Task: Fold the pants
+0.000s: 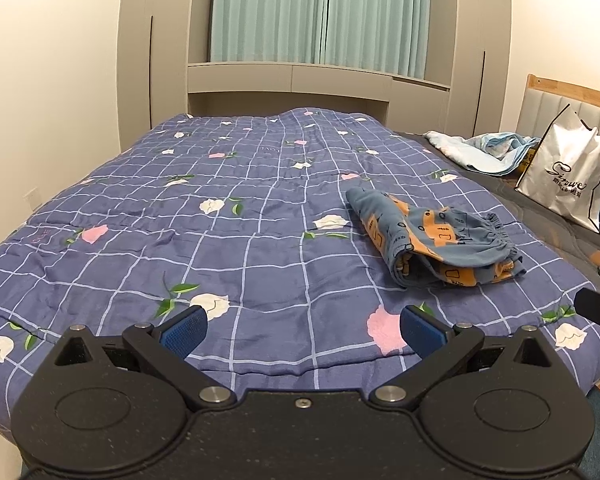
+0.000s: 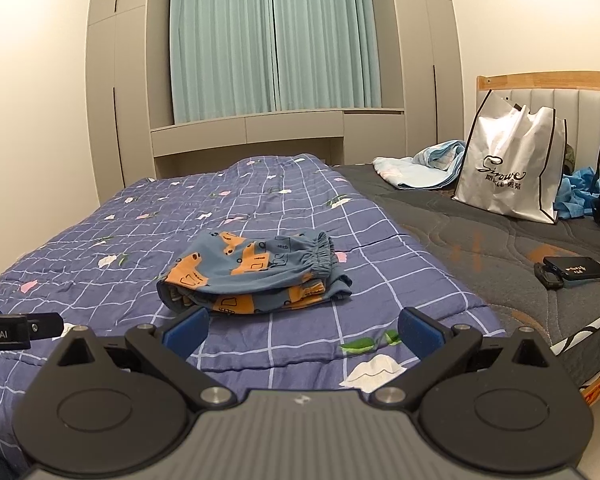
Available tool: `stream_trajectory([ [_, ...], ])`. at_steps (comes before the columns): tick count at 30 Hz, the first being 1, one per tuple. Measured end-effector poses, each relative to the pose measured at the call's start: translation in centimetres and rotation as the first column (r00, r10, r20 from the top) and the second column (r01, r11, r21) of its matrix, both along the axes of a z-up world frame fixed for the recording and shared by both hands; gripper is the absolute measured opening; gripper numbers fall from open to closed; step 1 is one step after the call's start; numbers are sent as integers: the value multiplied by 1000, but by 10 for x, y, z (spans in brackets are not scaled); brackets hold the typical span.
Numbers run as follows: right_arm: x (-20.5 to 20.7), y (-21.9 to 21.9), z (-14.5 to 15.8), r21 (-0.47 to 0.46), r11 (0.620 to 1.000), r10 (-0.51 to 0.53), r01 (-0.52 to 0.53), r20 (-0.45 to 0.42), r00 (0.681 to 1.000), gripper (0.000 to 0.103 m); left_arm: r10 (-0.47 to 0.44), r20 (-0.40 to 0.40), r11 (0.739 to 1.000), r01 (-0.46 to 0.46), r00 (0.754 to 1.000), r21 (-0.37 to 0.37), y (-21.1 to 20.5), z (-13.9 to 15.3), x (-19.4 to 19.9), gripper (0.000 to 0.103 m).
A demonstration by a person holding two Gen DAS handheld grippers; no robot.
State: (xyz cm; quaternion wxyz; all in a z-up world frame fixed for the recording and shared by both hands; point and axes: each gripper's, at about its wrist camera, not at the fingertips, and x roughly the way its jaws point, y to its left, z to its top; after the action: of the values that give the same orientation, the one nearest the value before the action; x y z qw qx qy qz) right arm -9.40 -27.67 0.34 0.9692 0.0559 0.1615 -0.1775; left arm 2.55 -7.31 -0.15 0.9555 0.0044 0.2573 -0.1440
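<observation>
Right wrist view alone shows a black case [image 2: 580, 267] beyond folded pants [image 2: 252, 276]; both grippers released.

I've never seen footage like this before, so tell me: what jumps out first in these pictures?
Two black grippers with blue pads fill the foreground, the left gripper and right gripper, both open and empty. Just beyond them, a small pair of blue pants with orange vehicle prints lies folded in a bundle on a blue checked floral quilt. Farther right, a white shopping bag stands on the grey mattress.
</observation>
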Motion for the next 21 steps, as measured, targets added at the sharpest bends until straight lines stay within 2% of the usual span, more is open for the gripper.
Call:
stream_trajectory([
  [21,-1,-2,-1,5,1000,4,-4,-3,1000,103,-7,5,1000,7,1000,-3,0,1,-1,102],
])
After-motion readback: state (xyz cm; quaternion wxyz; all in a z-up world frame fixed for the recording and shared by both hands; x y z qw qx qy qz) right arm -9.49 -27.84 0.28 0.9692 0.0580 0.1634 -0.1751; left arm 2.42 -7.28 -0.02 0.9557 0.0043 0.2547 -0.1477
